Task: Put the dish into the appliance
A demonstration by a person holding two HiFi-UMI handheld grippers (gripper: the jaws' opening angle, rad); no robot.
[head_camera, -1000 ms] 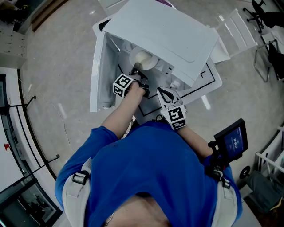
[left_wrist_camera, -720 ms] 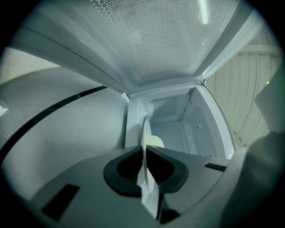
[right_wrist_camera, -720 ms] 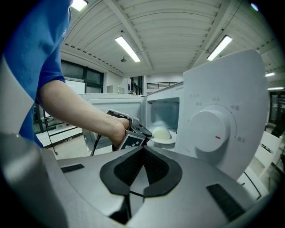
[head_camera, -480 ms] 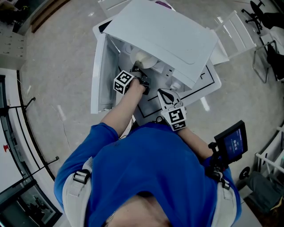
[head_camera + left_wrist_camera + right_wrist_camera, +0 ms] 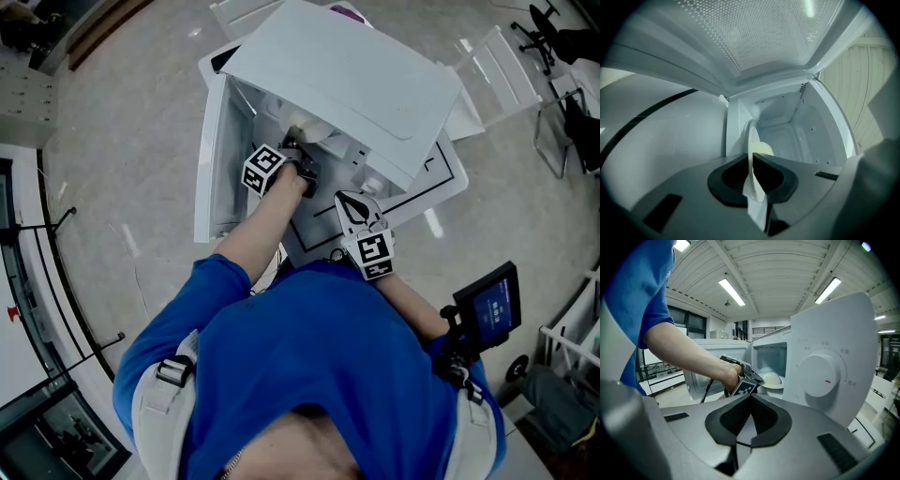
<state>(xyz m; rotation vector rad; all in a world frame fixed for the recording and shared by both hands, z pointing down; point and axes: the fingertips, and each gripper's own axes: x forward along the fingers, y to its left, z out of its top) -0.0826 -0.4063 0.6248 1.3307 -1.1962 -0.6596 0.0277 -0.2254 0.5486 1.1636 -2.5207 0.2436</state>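
Observation:
A white appliance (image 5: 347, 75) stands with its door (image 5: 214, 159) swung open to the left. My left gripper (image 5: 298, 161) reaches into the cavity (image 5: 787, 122), shut on the rim of a white dish (image 5: 753, 161) that shows edge-on between its pads. The dish (image 5: 772, 380) carries a pale rounded lump and sits just inside the opening in the right gripper view. My right gripper (image 5: 349, 202) hangs in front of the appliance, shut and empty, below the control panel with its round dial (image 5: 819, 375).
The appliance rests on a white board with black lines (image 5: 441, 169). A small blue-lit screen (image 5: 487, 305) hangs at the person's right side. White furniture (image 5: 506, 61) stands behind the appliance on the right. Shelving (image 5: 28, 234) runs along the left.
My left gripper has moved a little deeper into the cavity with the dish. The right gripper has stayed almost still.

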